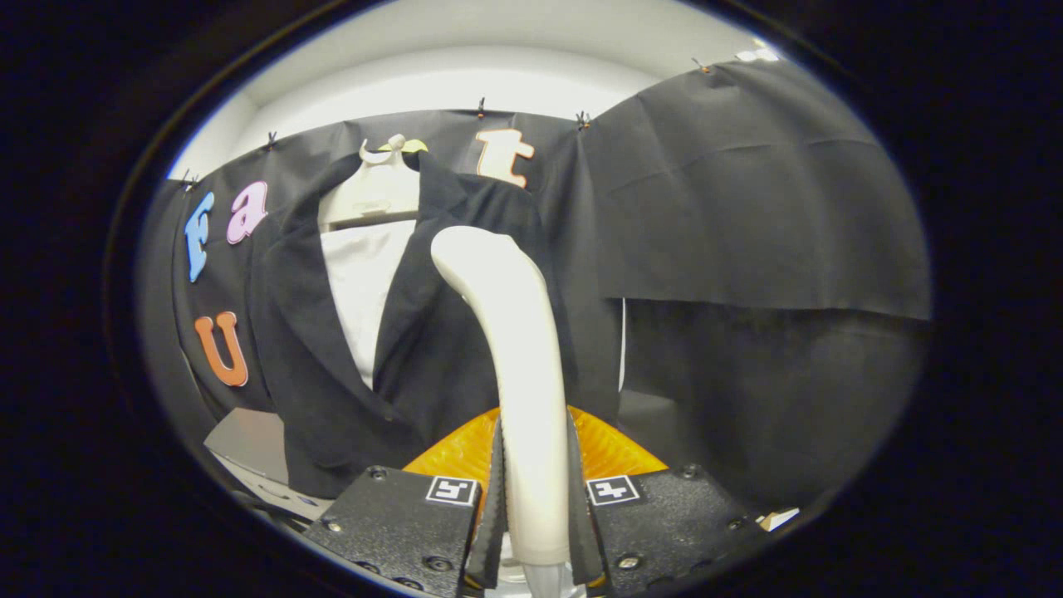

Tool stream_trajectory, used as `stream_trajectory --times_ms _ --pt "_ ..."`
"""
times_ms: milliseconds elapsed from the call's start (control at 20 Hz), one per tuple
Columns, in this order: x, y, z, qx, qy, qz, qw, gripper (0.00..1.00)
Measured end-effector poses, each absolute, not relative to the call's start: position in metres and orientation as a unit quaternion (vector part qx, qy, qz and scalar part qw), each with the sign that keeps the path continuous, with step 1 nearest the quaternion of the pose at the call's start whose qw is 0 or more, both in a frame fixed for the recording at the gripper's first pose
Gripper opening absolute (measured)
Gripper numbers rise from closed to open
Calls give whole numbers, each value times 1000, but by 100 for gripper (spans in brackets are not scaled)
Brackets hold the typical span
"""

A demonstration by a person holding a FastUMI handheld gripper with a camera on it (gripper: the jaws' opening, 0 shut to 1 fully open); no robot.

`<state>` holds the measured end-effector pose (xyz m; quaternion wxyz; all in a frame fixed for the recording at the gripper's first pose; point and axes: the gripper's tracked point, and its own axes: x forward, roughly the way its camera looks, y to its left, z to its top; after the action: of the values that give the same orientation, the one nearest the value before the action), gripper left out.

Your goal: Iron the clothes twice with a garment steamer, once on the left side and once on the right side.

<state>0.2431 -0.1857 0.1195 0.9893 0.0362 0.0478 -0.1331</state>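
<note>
The light comes from high up, toward twelve o'clock, where the white wall (465, 87) glows very bright and looks washed out. Down low, the black cloth (747, 208) at three o'clock stays dark and flat, with a deep shadow under its fold. The steamer handle (519, 349) shines softly, held tight between both fingers of the gripper (536, 507). Everything bends round near the edges. The jacket (432, 332) looks sharp.

Steamer handle (519, 349) smooth, glossy plastic — jacket (432, 349) matt woven cloth.
</note>
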Motion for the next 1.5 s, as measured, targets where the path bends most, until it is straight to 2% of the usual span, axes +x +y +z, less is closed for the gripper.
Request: stream_trajectory --times_ms 400,1500 --pt "280 -165 101 -12 67 -144 987 35" --pt "260 -162 -18 -61 143 -169 973 35"
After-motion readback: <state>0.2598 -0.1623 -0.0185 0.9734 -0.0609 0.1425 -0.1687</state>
